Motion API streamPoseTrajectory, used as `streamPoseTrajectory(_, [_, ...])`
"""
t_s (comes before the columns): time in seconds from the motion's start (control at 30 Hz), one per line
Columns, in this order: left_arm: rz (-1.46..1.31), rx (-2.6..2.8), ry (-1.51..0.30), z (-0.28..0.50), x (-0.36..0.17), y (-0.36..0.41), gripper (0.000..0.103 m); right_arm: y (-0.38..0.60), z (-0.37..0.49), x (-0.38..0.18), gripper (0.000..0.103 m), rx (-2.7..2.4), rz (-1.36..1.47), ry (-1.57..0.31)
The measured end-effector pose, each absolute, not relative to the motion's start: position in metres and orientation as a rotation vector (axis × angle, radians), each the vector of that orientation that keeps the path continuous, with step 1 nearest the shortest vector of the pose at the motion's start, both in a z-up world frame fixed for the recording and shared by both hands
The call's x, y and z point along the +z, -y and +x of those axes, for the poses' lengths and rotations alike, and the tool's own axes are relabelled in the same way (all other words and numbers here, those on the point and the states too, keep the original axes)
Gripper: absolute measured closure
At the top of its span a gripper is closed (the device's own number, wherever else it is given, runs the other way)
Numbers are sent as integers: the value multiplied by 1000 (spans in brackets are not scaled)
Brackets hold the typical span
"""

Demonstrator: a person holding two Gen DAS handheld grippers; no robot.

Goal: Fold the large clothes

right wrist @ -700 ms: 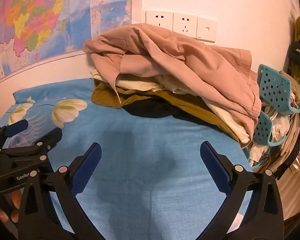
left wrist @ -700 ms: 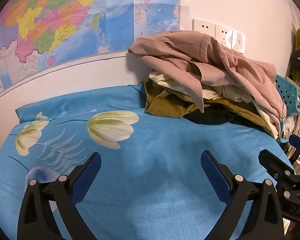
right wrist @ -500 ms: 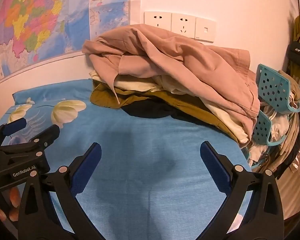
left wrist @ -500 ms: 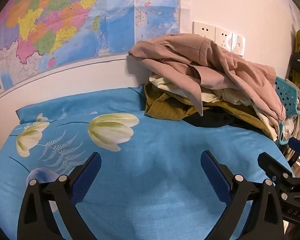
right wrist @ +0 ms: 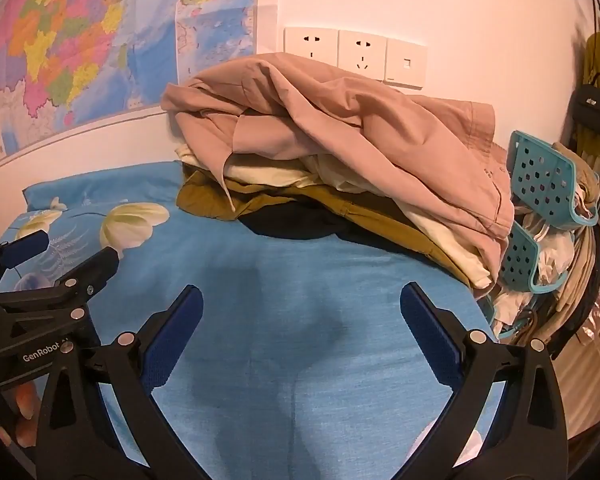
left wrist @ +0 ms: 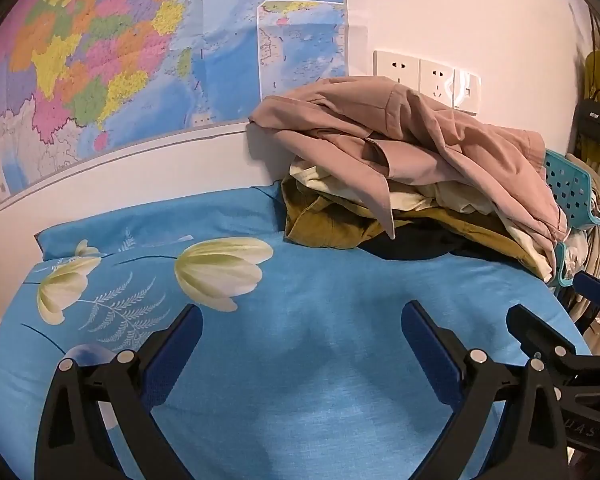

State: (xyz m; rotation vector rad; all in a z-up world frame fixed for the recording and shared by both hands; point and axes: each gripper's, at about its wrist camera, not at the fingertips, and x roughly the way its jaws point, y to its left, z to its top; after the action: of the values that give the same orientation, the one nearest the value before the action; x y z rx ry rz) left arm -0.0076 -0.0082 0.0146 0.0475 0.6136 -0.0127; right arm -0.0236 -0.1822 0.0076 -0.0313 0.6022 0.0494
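Note:
A heap of clothes lies against the wall at the far side of the blue bed sheet (left wrist: 308,360) (right wrist: 300,360). On top is a large pinkish-tan garment (left wrist: 420,148) (right wrist: 340,128); under it lie a cream piece (right wrist: 276,174), a mustard-brown piece (left wrist: 328,220) (right wrist: 216,200) and a black piece (right wrist: 292,220). My left gripper (left wrist: 302,320) is open over bare sheet, short of the heap. Likewise my right gripper (right wrist: 300,304) is open with nothing between its fingers. Each gripper shows at the edge of the other's view.
A map (left wrist: 100,60) and wall sockets (right wrist: 356,54) hang on the wall behind the heap. Teal perforated baskets (right wrist: 544,176) with more laundry stand at the bed's right edge. A black handbag (right wrist: 594,108) hangs at far right. Flower prints (left wrist: 220,268) mark the sheet's left part.
Both views have drifted slightly, and the heap sits a little lower in each picture. Both grippers stay open; the clothes have not moved.

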Motion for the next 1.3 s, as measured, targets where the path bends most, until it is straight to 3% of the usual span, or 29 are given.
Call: streamPoseTrajectory(1.3, [49,-3,-605,-10,13,4,7,182,-28,13,5,32,-45,-575])
